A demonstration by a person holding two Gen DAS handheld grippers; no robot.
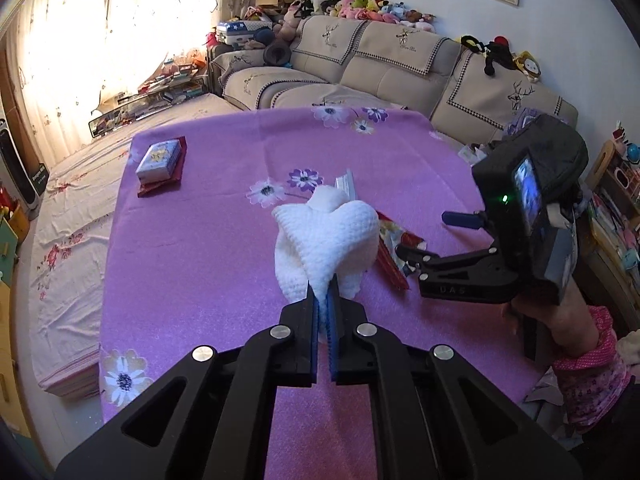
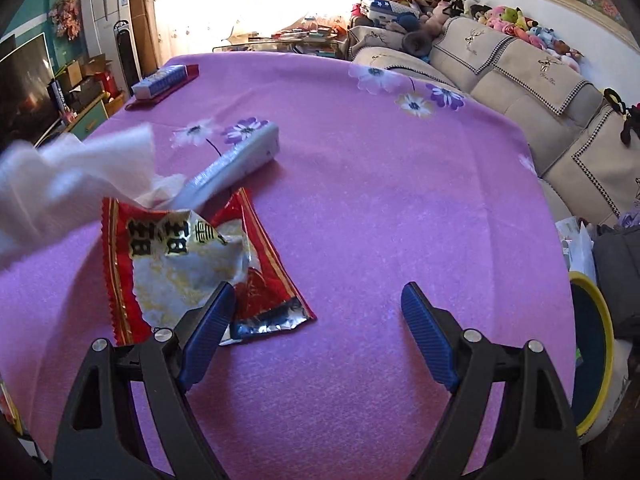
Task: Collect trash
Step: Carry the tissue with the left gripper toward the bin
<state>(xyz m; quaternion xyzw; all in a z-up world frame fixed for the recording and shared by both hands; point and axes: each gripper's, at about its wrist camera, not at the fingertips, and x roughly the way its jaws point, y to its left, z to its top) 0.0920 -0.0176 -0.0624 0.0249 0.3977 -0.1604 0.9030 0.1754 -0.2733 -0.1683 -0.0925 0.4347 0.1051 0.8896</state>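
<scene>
Left gripper (image 1: 323, 300): jaws pressed together, pinching a corner of the crumpled white tissue (image 1: 326, 240), which stands bunched just beyond the fingertips above the purple tablecloth (image 1: 200, 248). Right gripper (image 2: 318, 300): jaws spread wide, nothing between them. The red snack wrapper (image 2: 180, 268) lies flat on the cloth, partly under the left-hand finger (image 2: 208, 328); a silver packet (image 2: 240, 164) lies farther ahead, beyond the wrapper.
</scene>
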